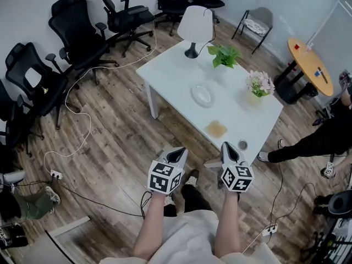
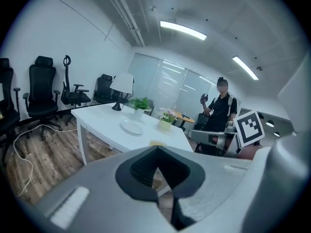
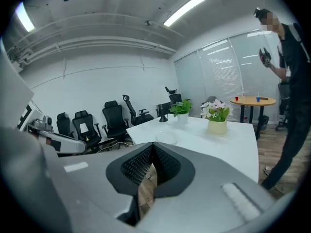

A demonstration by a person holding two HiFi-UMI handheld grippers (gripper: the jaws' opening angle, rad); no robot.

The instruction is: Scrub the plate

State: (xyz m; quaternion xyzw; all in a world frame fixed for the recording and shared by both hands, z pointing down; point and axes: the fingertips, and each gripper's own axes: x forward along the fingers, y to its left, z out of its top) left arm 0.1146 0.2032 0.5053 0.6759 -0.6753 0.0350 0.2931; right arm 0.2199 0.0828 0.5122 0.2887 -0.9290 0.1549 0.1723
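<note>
Head view shows your left hand-held gripper (image 1: 176, 154) over the wood-plank floor (image 1: 110, 142) and your right hand-held gripper (image 1: 229, 148) beside it, at the near corner of the white rectangular bench (image 1: 170, 70). In the left gripper view your jaws meet at the tips with nothing between them. The right gripper view shows the same, so both are closed and empty, touching nothing. The pale round plate (image 1: 202, 95) lies near the middle of the bench, well apart from both grippers. A tan sponge-like pad (image 1: 216, 128) sits nearer you, and a small round grey object (image 1: 242, 144) sits by the near edge.
</note>
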